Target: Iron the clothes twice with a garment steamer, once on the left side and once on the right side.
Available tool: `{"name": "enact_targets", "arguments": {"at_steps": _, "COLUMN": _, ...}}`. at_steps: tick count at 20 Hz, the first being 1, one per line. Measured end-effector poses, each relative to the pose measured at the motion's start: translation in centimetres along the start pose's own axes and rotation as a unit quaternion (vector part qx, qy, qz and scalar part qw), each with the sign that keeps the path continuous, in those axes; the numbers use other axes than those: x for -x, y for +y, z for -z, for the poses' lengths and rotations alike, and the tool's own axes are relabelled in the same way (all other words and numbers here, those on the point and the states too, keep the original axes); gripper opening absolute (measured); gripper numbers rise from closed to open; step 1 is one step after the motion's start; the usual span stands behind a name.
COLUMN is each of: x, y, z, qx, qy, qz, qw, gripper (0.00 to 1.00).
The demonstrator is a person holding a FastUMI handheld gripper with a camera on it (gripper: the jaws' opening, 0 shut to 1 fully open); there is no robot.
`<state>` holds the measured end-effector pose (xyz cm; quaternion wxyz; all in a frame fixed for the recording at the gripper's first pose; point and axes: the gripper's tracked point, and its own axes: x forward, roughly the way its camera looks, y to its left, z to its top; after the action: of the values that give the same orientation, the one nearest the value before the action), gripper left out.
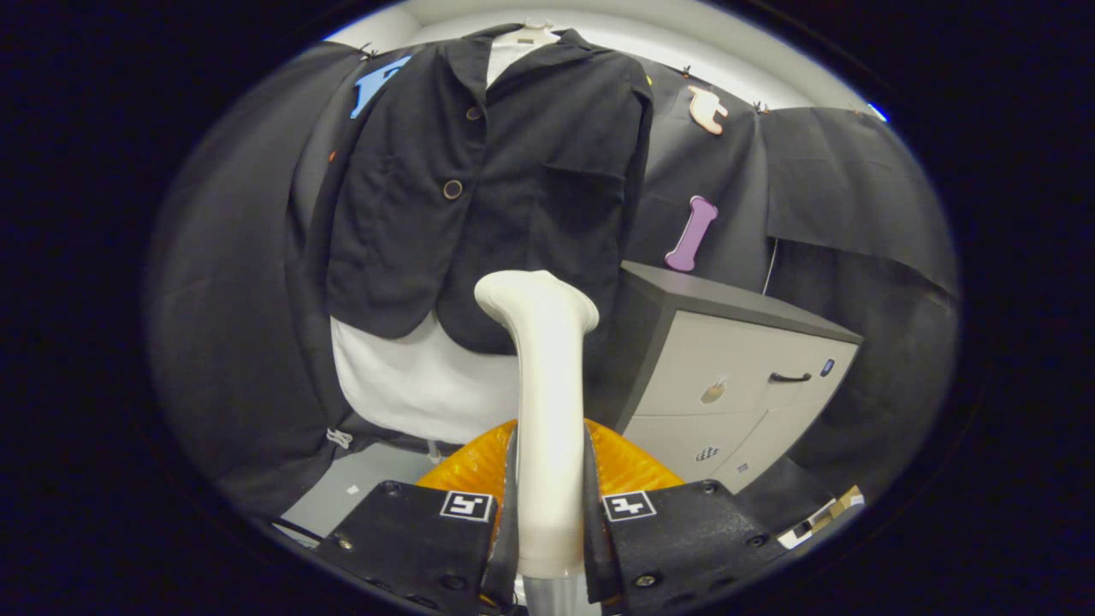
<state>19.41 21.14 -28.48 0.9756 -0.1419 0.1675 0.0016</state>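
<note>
Gripper (547, 513) clamps the steamer handle (547, 402) upright (both fingers pressing), head just short of the hanging jacket (479, 188), straight ahead and above.

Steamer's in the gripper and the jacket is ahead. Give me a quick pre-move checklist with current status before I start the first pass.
1. Grip: gripper fingers press both sides of the garment steamer handle. Ok.
2. Steamer upright, head towards the black jacket. Ok.
3. Jacket hanging on its hanger, front facing the steamer. Ok.
4. Head touching the fabric: cannot tell.
5. Steam coming out: cannot tell, none visible.
6. Side clearance: the drawer cabinet stands close beside the jacket's right edge. Not ok for wide sweeps.
</note>
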Motion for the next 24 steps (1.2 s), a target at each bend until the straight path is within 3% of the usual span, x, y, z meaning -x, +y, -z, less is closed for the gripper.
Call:
{"name": "enact_targets", "arguments": {"at_steps": 6, "x": 0.6, "y": 0.1, "z": -0.1, "qx": 0.003, "qy": 0.006, "qz": -0.005, "qw": 1.000, "gripper": 0.33}}
{"name": "enact_targets", "arguments": {"at_steps": 10, "x": 2.6, "y": 0.2, "z": -3.5, "qx": -0.002, "qy": -0.031, "qz": -0.012, "qw": 0.999, "gripper": 0.34}}
{"name": "enact_targets", "arguments": {"at_steps": 14, "x": 6.2, "y": 0.2, "z": -9.6, "qx": -0.020, "qy": -0.099, "qz": -0.021, "qw": 0.995, "gripper": 0.33}}
{"name": "enact_targets", "arguments": {"at_steps": 18, "x": 10.5, "y": 0.8, "z": -18.1, "qx": -0.041, "qy": -0.195, "qz": -0.034, "qw": 0.979, "gripper": 0.34}}
{"name": "enact_targets", "arguments": {"at_steps": 24, "x": 13.6, "y": 2.9, "z": -29.9, "qx": -0.047, "qy": -0.325, "qz": -0.052, "qw": 0.943, "gripper": 0.34}}
